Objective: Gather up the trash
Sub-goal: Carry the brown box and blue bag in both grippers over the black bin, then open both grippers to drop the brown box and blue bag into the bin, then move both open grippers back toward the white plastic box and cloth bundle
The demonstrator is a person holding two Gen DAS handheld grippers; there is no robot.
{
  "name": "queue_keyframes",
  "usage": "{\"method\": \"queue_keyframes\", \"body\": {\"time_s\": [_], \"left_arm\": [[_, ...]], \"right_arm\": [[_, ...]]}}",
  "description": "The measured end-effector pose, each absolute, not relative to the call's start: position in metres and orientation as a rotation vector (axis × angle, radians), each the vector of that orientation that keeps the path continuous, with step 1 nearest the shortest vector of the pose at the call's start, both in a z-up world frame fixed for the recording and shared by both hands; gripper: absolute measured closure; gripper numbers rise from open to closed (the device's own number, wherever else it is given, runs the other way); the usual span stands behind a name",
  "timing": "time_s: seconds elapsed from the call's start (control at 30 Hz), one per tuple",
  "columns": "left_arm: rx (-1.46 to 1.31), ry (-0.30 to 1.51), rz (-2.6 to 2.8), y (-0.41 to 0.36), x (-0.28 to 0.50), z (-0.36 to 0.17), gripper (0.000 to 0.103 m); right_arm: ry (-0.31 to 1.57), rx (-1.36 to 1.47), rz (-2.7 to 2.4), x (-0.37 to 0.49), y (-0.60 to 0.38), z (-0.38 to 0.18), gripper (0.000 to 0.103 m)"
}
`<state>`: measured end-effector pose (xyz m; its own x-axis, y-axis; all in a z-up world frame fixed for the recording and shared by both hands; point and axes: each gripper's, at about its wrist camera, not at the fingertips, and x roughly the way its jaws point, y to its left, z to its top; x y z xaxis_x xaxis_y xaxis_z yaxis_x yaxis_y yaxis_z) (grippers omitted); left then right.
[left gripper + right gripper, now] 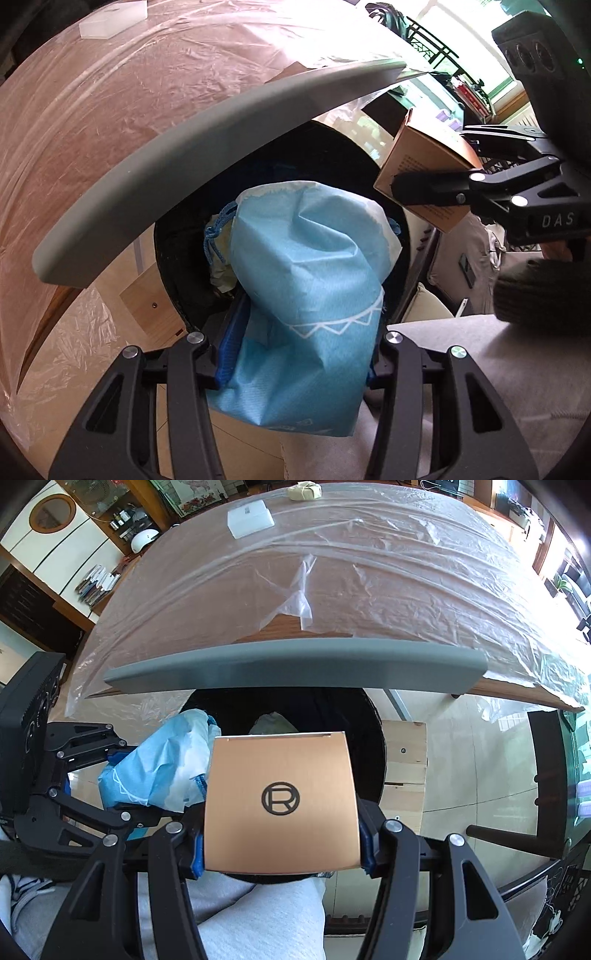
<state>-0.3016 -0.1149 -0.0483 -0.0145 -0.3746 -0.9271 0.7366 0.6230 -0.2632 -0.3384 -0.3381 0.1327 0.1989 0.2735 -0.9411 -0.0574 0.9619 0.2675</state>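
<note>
With left tongs [295, 354] clamped on the blue bag [306, 277] and right tongs [280, 845] on the copper box [280, 801], we hold both above the black bin [369, 738] at twelve o'clock, so next we part them.

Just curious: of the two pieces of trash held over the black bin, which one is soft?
The blue bag, crumpled in the left hand-held gripper; the copper box is rigid and flat-sided.

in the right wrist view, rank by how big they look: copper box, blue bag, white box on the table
1. copper box, though it is nearest the camera, which inflates it
2. blue bag, partly hidden behind the copper box
3. white box, far back on the table
</note>
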Motion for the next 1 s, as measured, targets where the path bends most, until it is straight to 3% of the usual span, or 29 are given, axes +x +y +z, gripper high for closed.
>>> {"method": "queue_keyframes", "body": {"time_s": [0.5,0.57,0.63,0.7,0.9,1.0], "left_arm": [[0.385,1.298,-0.854,-0.133,-0.294,-0.066,0.052],[0.400,1.266,-0.855,-0.135,-0.296,-0.062,0.043],[0.406,1.241,-0.837,-0.135,-0.298,-0.060,0.027],[0.385,1.244,-0.830,-0.130,-0.297,-0.056,0.023],[0.264,1.300,-0.864,-0.113,-0.295,-0.034,0.022],[0.199,1.221,-0.884,-0.103,-0.291,-0.003,0.022]], "right_arm": [[1.381,0.262,0.215,-0.317,-0.335,0.114,0.046],[1.380,0.251,0.218,-0.318,-0.334,0.116,0.042],[1.374,0.242,0.195,-0.318,-0.338,0.119,0.028],[1.360,0.246,0.193,-0.321,-0.344,0.125,0.027],[1.289,0.210,0.187,-0.324,-0.356,0.159,0.027],[1.189,0.159,0.171,-0.315,-0.362,0.187,0.020]]}}
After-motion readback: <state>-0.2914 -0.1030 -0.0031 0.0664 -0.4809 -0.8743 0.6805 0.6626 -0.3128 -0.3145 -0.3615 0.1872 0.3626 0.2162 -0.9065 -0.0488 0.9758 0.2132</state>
